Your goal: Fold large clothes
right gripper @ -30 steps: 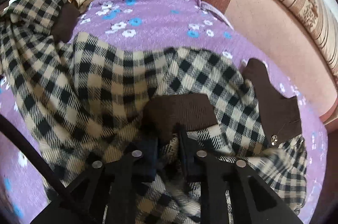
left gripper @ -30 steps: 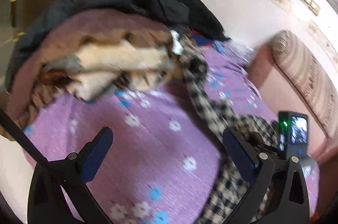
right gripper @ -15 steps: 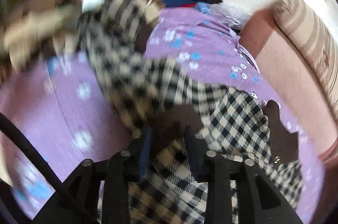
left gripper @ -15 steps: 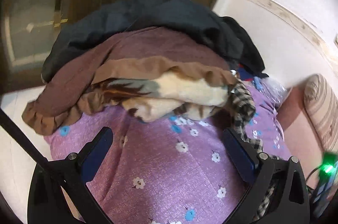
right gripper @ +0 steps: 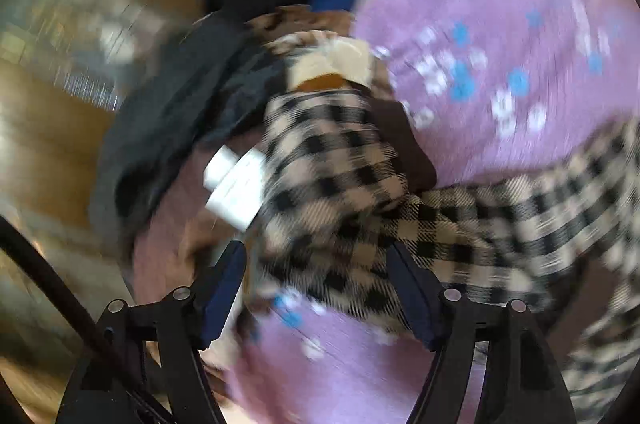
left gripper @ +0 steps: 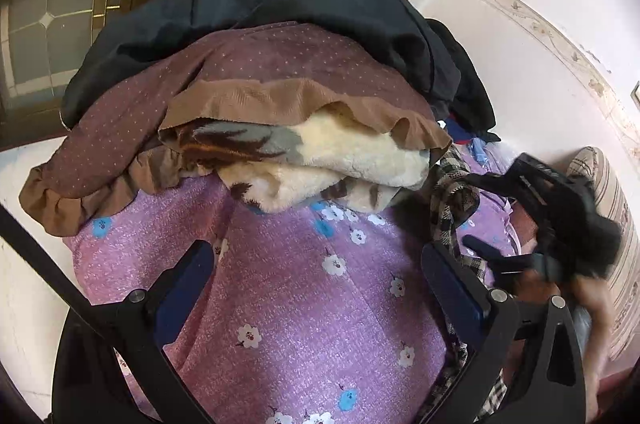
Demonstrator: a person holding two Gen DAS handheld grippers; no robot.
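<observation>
The left gripper [left gripper: 320,288] is hovering over the purple flowered bedsheet [left gripper: 288,288], its blue-padded fingers [left gripper: 184,288] spread wide with nothing between them. Straight ahead, a heap of clothes [left gripper: 256,95] is sitting on the bed: a dark jacket on top, brown dotted fabric under it, a cream fleece blanket [left gripper: 352,159] poking out below. The checked garment [right gripper: 352,191] is trailing across the sheet from beside that heap, a white label showing at its edge. The right gripper [right gripper: 320,288] is blurring badly, but its fingers [right gripper: 412,292] are standing apart, the checked cloth lying in front of and between them; whether they are touching it, I cannot tell.
</observation>
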